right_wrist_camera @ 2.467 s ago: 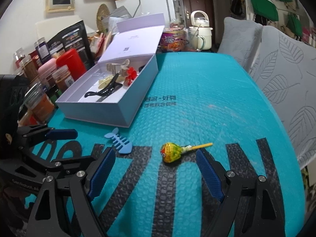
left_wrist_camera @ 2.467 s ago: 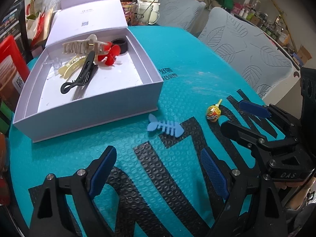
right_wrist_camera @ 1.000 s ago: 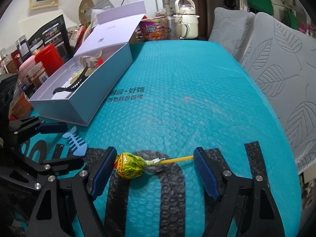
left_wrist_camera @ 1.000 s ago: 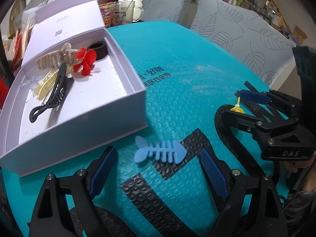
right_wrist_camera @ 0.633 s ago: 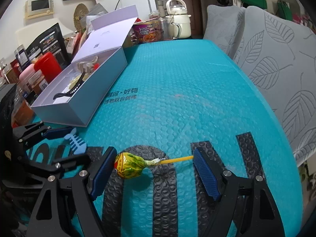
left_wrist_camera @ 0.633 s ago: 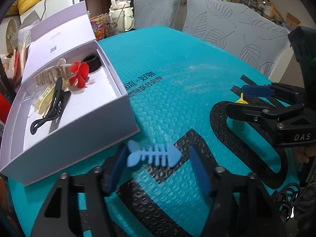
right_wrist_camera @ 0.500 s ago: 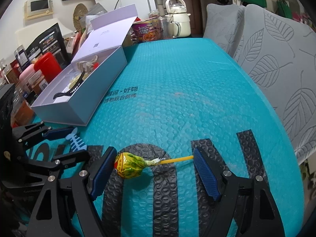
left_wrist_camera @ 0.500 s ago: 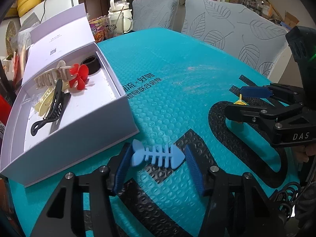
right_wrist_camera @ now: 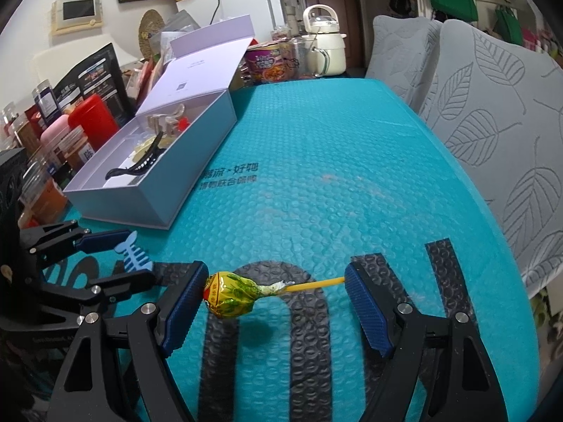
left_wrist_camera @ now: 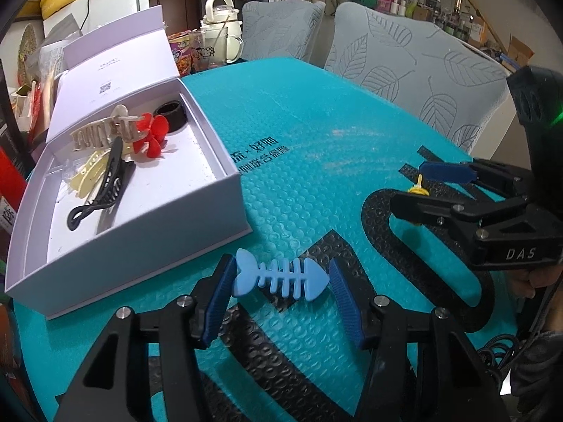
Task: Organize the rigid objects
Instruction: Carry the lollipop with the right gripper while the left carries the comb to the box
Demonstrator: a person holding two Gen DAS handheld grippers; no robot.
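Our left claw (left_wrist_camera: 281, 290) pinches the blue fishbone (left_wrist_camera: 279, 277) end to end; our right claw (right_wrist_camera: 274, 302) clamps the lollipop (right_wrist_camera: 230, 297) lengthwise. Either may pivot and drop onto the worktop (right_wrist_camera: 316, 176).

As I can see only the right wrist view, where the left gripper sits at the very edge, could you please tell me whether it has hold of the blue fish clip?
Observer: Yes. The left gripper has just been closing, and the blue fish clip lies lengthwise between its pads, tail against one and head against the other.
Operator: Thank you. What is behind the beige claw clip in the white box?
Observer: A black ring sits in the far corner, next to a red flower clip.
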